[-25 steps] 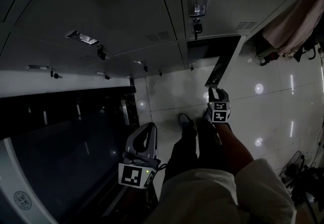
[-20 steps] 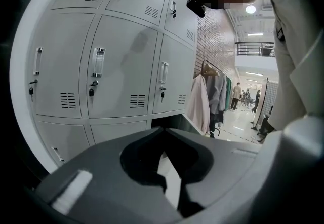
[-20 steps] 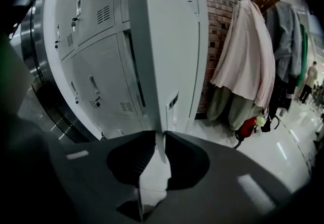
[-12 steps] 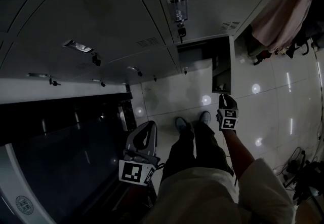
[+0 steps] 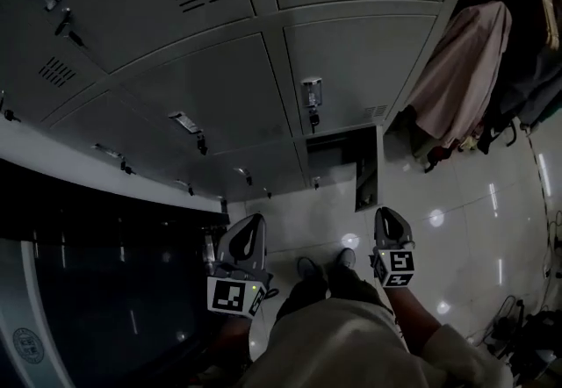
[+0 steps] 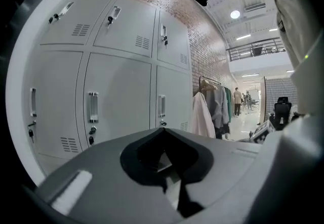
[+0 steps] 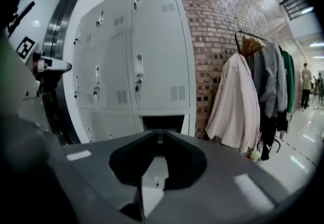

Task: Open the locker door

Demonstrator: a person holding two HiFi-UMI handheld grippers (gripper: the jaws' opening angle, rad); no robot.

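Note:
The bottom right locker (image 5: pixel 338 158) of the grey bank stands open, its door (image 5: pixel 366 170) swung out toward me; its dark opening (image 7: pixel 162 121) shows ahead in the right gripper view. My right gripper (image 5: pixel 389 224) hangs in the air short of that door, touching nothing. Its jaws have just been closing, meet at the tips and hold nothing (image 7: pixel 159 134). My left gripper (image 5: pixel 248 235) is also shut and empty (image 6: pixel 163 131), and it faces closed lockers with upright handles (image 6: pixel 161 106).
A pale coat (image 5: pixel 461 70) hangs on a clothes rack right of the lockers, beside darker garments (image 7: pixel 276 91). A large dark round machine (image 5: pixel 88 281) fills the left. My legs and shoes (image 5: pixel 320 276) are over a glossy tiled floor (image 5: pixel 457 228). Cables (image 5: pixel 518 316) lie at the lower right.
My right gripper has left the door's edge and risen toward me. The door has swung further open. The left gripper has risen a little, and the view has tilted up the locker bank.

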